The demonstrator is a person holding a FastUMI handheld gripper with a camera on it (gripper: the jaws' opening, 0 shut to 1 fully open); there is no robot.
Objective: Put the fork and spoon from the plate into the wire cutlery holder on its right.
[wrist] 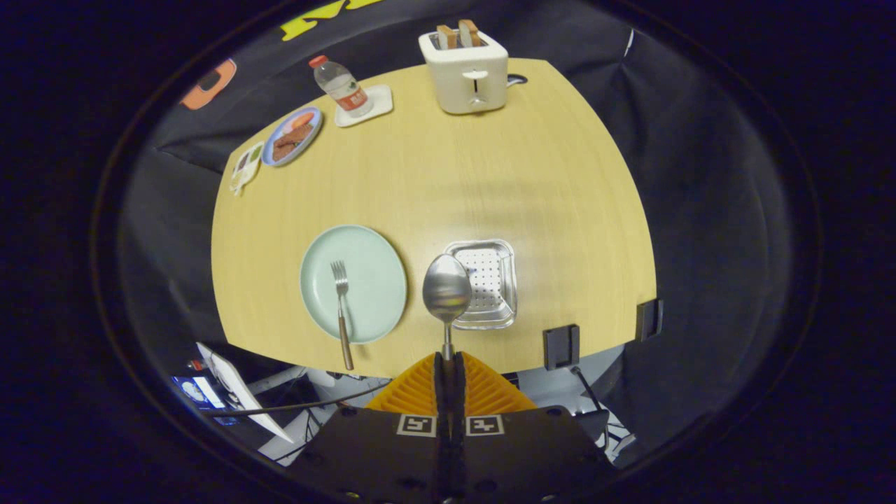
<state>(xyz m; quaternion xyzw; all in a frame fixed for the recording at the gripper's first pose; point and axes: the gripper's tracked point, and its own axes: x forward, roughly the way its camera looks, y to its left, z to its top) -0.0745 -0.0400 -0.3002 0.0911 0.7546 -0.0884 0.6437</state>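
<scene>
My gripper (448,364) is shut on the handle of a metal spoon (446,290), held high above the table with the bowl pointing ahead. The spoon's bowl overlaps the left edge of the perforated metal cutlery holder (490,283) far below. Left of the holder lies a pale green plate (371,266) with a fork (341,301) on it, tines pointing away and its brown handle sticking out over the plate's near rim.
On the wooden table's far side stand a white toaster (465,70) with bread in it, a water bottle (341,85) on a white coaster, and a blue plate of food (292,136). Two black clamps (561,346) grip the near edge.
</scene>
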